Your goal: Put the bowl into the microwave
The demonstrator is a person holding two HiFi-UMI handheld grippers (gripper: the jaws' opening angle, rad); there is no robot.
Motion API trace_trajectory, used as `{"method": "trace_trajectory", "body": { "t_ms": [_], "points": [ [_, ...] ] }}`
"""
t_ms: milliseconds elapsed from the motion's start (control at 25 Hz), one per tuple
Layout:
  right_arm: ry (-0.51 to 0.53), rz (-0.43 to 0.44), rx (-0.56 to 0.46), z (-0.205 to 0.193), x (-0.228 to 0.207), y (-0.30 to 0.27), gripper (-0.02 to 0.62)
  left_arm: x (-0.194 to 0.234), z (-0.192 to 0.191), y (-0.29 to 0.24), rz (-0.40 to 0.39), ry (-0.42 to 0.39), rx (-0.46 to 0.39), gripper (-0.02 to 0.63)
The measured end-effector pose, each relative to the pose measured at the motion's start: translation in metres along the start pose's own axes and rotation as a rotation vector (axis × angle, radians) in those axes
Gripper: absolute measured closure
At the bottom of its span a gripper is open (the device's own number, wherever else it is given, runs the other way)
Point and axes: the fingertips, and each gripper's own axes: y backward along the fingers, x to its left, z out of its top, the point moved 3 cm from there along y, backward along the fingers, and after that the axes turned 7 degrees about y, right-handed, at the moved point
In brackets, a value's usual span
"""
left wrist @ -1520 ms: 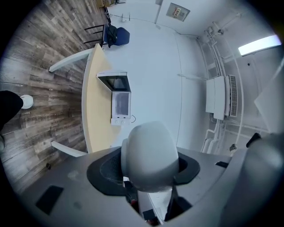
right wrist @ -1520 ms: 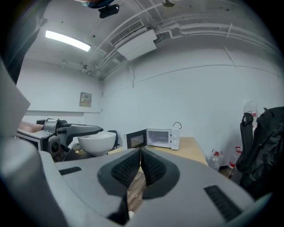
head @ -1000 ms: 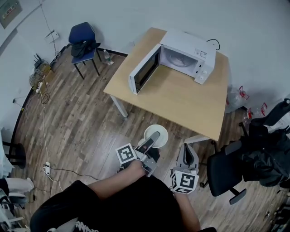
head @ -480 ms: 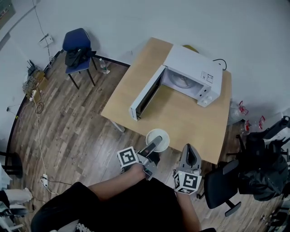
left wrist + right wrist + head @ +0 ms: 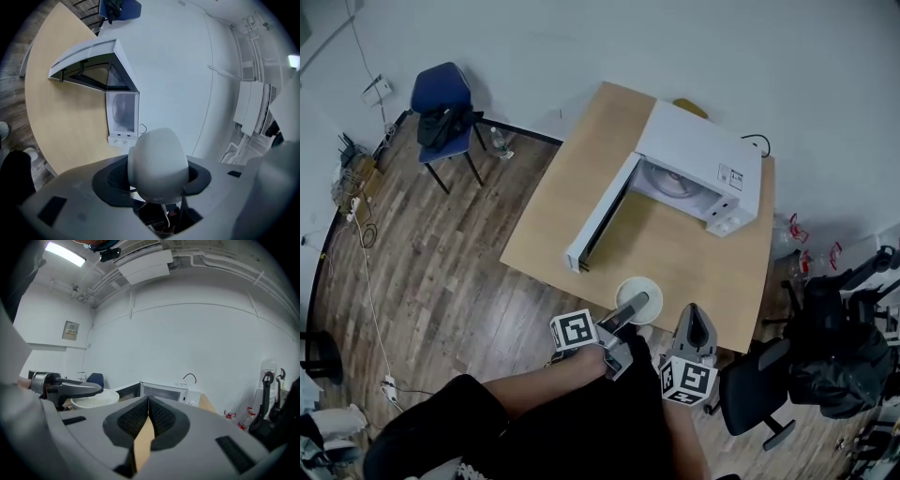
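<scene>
Above the table (image 5: pixel 667 255) edge, left gripper (image 5: pixel 644 301) jaws clamp the bowl (image 5: pixel 632 286) rim; right gripper (image 5: pixel 696 317) jaws are together.

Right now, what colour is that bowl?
The bowl is white, clearest in the head view.

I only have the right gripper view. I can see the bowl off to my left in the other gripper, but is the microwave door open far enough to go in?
Observer: Yes. The head view shows the door swung wide off the microwave, leaving its opening uncovered.
Operator: Anything inside already?
Observer: Only the glass turntable shows. The rest of the cavity is out of sight.
Operator: Is the bowl properly gripped?
Observer: The left gripper view shows the left gripper with both jaws pressed on the bowl, which fills the gap between them.
</scene>
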Motion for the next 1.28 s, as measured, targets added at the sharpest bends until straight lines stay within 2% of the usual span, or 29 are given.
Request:
{"method": "trace_trajectory", "body": {
  "t_ms": [360, 640, 920, 1080, 1280],
  "points": [
    [-0.024, 0.036, -0.013, -0.004, -0.013, -0.042, 0.534, 0.006, 0.024, -0.032, -0.011, -0.008, -0.02, 0.376],
    [-0.029, 0.078, -0.023, 0.0, -0.03, -0.092, 0.534, 0.02, 0.055, -0.068, 0.065, -0.046, -0.046, 0.376],
    [-0.056, 0.072, -0.035, 0.001, -0.067, -0.134, 0.534, 0.031, 0.078, -0.125, 0.032, -0.034, -0.046, 0.376],
    [-0.085, 0.077, -0.033, 0.001, -0.084, -0.156, 0.534, 0.046, 0.095, -0.151, 0.093, -0.065, -0.051, 0.376],
    [-0.099, 0.1, -0.009, -0.004, -0.098, -0.184, 0.534, 0.058, 0.113, -0.191, 0.031, -0.034, -0.048, 0.376]
  ]
}}
